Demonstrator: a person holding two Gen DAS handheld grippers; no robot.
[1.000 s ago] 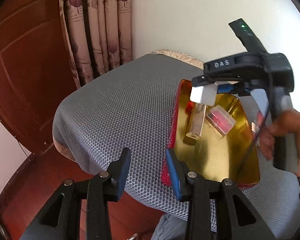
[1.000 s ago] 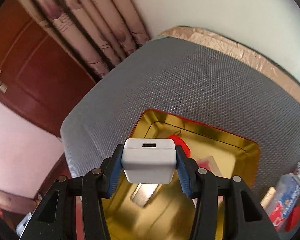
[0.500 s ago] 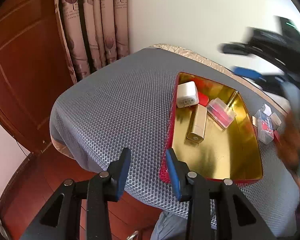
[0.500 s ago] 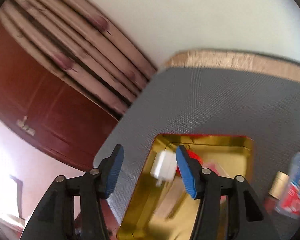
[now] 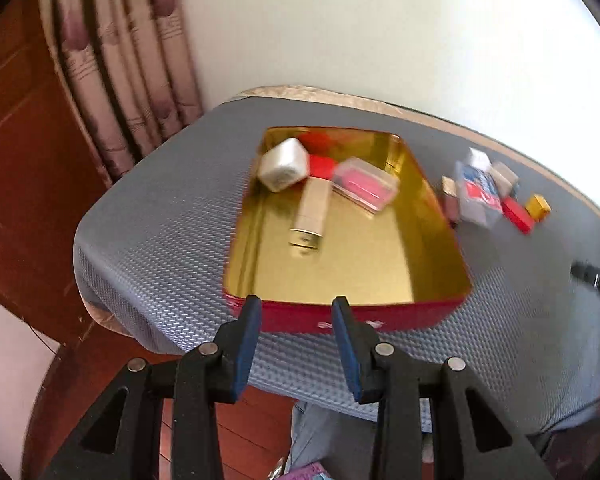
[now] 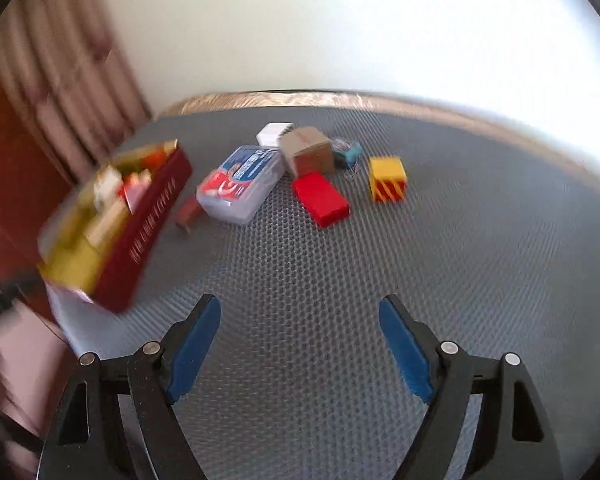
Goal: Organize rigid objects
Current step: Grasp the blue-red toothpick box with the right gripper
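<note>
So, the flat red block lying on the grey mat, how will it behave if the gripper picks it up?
The red block looks rigid, with straight edges, so it should probably not bend. It lies flat and low, so it is unlikely to roll or tip. Its faces seem smooth, so it might slip; the right gripper, jaws opening and empty, could take its narrow sides.

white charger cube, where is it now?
In the left wrist view, the white charger cube lies inside the red tin, in its far left corner, beside the clear pink case.

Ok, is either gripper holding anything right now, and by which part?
Nothing is held. The left gripper is empty, and the right gripper, its jaws opening, has only gray mat between them.
</note>
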